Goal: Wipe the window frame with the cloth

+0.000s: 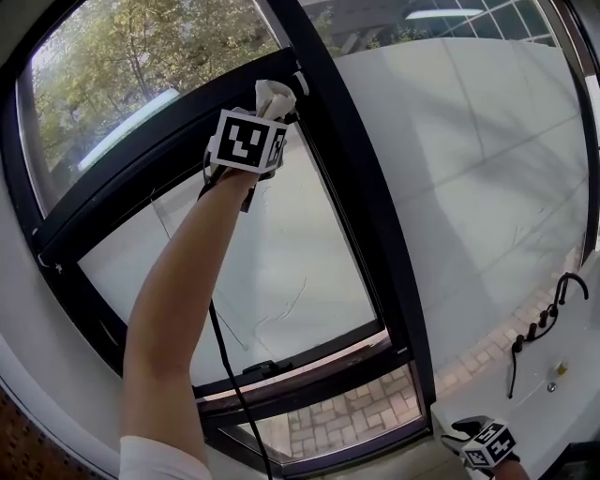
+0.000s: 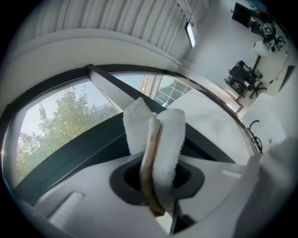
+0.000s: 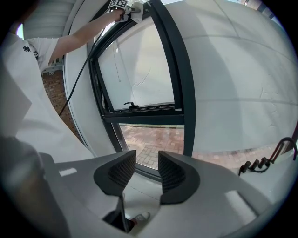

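Left gripper view: left gripper jaws clamp cloth; right gripper jaws apart.

Soft, nappy white terry in the cloth, browned along one fold. Smooth matt black on the window frame. Glossy glass in the pane. Matt grey plastic on left gripper and right gripper, with finely ribbed black pads.

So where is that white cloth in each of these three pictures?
Head view: the cloth is near the top centre, against the dark window frame.
Left gripper view: the cloth fills the centre, pinched between the jaws.
Right gripper view: the cloth is tiny, at the top edge, left of centre.
Shared landmark: the window frame shows in all three.
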